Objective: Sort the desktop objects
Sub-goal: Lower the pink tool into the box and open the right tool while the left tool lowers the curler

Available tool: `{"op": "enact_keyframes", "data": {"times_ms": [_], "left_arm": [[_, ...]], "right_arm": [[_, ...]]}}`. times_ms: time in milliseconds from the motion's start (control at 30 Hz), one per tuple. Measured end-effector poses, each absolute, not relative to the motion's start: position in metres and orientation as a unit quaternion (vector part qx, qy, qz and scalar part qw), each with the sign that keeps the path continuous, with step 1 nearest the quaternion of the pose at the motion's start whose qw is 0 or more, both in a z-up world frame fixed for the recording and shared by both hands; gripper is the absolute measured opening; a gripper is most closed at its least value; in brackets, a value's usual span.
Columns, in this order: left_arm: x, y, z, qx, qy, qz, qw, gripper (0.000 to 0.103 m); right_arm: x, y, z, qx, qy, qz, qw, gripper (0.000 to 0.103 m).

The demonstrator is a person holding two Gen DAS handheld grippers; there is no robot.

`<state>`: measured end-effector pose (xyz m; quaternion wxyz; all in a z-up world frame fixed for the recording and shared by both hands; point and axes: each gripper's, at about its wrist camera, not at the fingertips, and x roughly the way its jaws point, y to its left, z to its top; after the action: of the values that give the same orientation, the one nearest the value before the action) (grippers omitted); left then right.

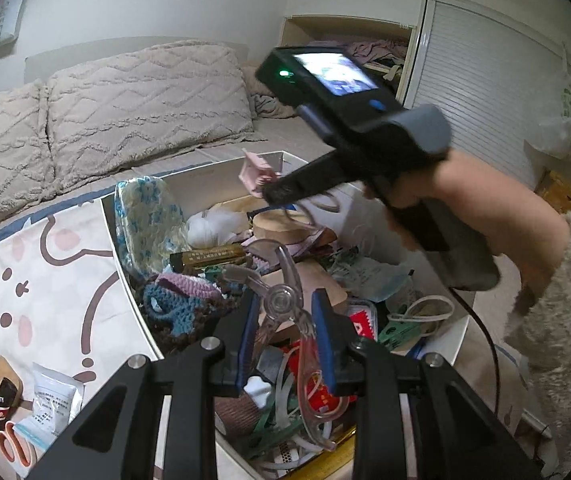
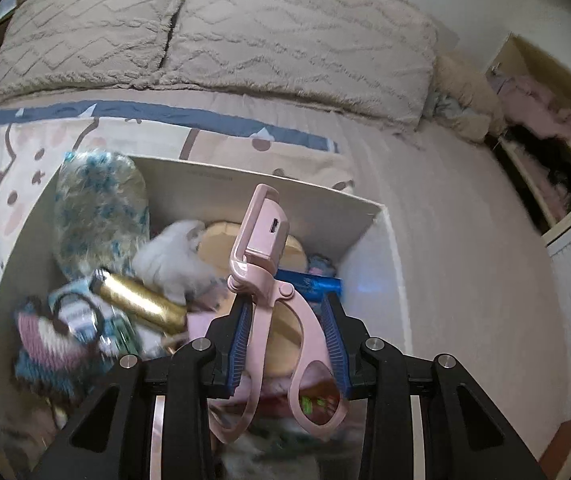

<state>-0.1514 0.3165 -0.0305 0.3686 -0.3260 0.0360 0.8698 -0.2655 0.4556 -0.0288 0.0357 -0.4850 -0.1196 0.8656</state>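
A white box full of small items lies on the bed. My left gripper is shut on a clear plastic eyelash curler, held above the box. My right gripper is shut on a pink eyelash curler, held above the same box. In the left wrist view the right gripper shows over the far side of the box with the pink curler at its tip. The box holds a gold tube, crochet pieces, a blue-flowered pouch and white cables.
Packets, orange scissors and a small dark packet lie on the cartoon bedsheet left of the box. Two beige pillows stand behind. A closet and louvred door are at the right.
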Motion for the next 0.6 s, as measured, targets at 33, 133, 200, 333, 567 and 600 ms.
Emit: {"op": "enact_keyframes", "data": {"times_ms": [33,133,200,333,567,600], "left_arm": [[-0.151,0.316,-0.030,-0.326,0.038,0.870,0.369,0.027],[-0.150,0.316,-0.029,-0.327,0.040,0.868,0.372,0.027],[-0.149,0.317,-0.028,-0.328,0.041,0.866,0.374,0.027],[-0.147,0.320,-0.025,-0.328,0.045,0.865,0.377,0.027],[-0.144,0.326,-0.023,-0.332,0.056,0.862,0.379,0.027],[-0.144,0.326,-0.023,-0.334,0.056,0.861,0.378,0.027]], "right_arm": [[-0.269,0.456,-0.030,-0.489,-0.113,0.864,0.037,0.036],[-0.278,0.459,-0.037,-0.503,-0.099,0.858,0.041,0.036],[-0.281,0.463,-0.040,-0.507,-0.104,0.854,0.056,0.036],[-0.279,0.472,-0.042,-0.500,-0.117,0.852,0.101,0.048],[-0.257,0.478,-0.031,-0.493,-0.114,0.859,0.078,0.075],[-0.252,0.479,-0.029,-0.493,-0.111,0.860,0.069,0.075]]}}
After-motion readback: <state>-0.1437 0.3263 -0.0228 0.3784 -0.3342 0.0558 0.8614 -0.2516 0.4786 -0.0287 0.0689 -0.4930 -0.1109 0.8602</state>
